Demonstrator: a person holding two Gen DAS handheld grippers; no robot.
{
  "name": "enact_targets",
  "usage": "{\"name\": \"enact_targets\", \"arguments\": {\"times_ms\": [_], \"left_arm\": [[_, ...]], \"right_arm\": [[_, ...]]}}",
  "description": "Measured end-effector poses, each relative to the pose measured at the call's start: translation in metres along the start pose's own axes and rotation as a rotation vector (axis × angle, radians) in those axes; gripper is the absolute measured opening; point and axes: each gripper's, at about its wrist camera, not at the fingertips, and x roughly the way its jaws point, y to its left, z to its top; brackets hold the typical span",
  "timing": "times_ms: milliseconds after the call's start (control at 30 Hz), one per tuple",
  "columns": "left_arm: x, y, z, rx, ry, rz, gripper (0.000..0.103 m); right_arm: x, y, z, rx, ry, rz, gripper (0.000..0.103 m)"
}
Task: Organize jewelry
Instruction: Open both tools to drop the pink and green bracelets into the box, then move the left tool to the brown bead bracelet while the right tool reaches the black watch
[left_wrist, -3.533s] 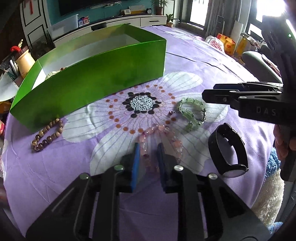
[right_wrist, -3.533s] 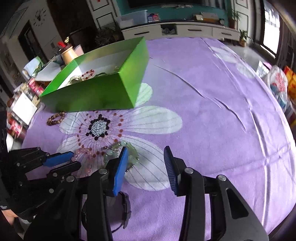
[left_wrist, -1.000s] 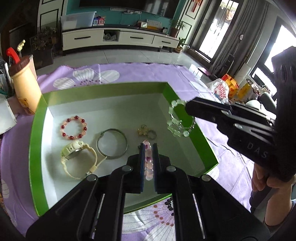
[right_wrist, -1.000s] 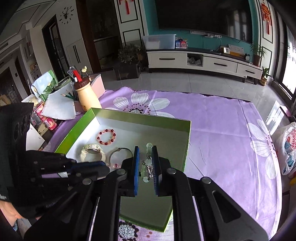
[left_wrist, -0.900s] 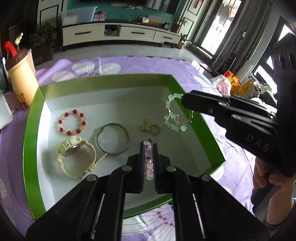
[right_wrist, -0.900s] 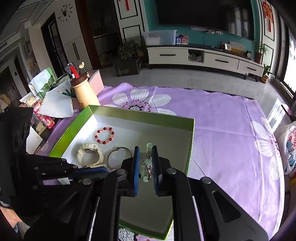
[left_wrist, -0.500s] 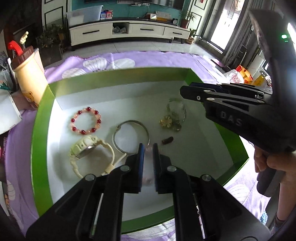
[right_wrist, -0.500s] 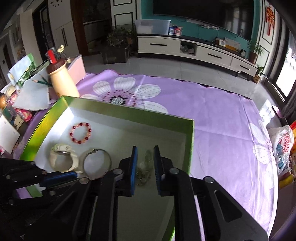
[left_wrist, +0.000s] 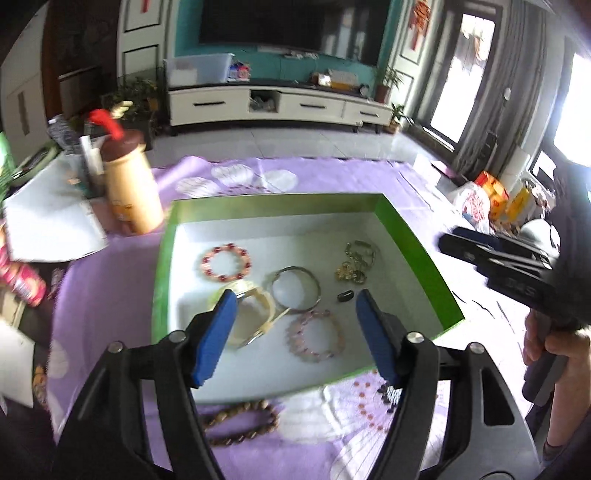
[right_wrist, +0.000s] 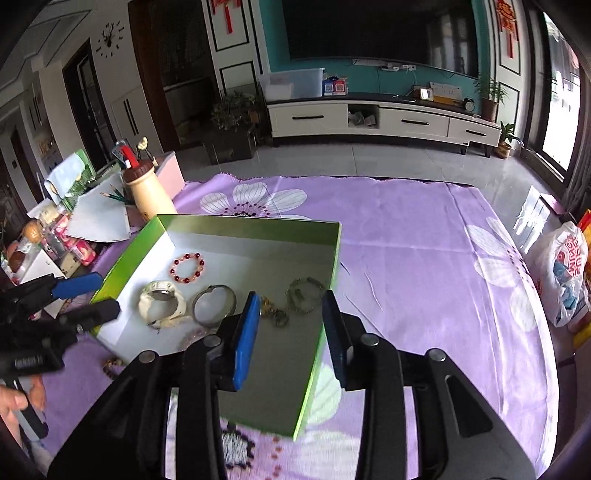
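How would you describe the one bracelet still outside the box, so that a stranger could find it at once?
Start at the green box on the purple flowered cloth. Just outside its near wall lies the brown wooden-bead bracelet. It alone rests on the cloth; the pink bead bracelet lies inside the box.

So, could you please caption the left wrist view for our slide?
Open left gripper above green box holding bracelets, with brown bead bracelet outside.

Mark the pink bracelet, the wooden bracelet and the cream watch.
pink bracelet (left_wrist: 316, 338), left wrist view, on its beads.
wooden bracelet (left_wrist: 240, 422), left wrist view, on its beads.
cream watch (right_wrist: 161, 297), right wrist view, on its face.
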Motion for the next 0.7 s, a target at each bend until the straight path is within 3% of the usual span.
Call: {"name": "enact_targets", "arguments": {"times_ms": [100,333,700], "left_arm": [[-0.023,0.019,-0.014,-0.051,-0.011,0.009,0.077],[-0.062,0.057,-0.062,-0.151,0.027,0.081,0.080],[-0.076,0.080,-0.124,-0.245,0.102,0.087,0.080]], "right_arm": [[-0.026,-0.007,-0.016,0.029,-0.018,0.013,0.036],[-0.073,-0.005,-0.057,0.044,-0.015,0.046,0.036],[-0.102,0.025,-0.134,0.003,0.127,0.093,0.036]]}}
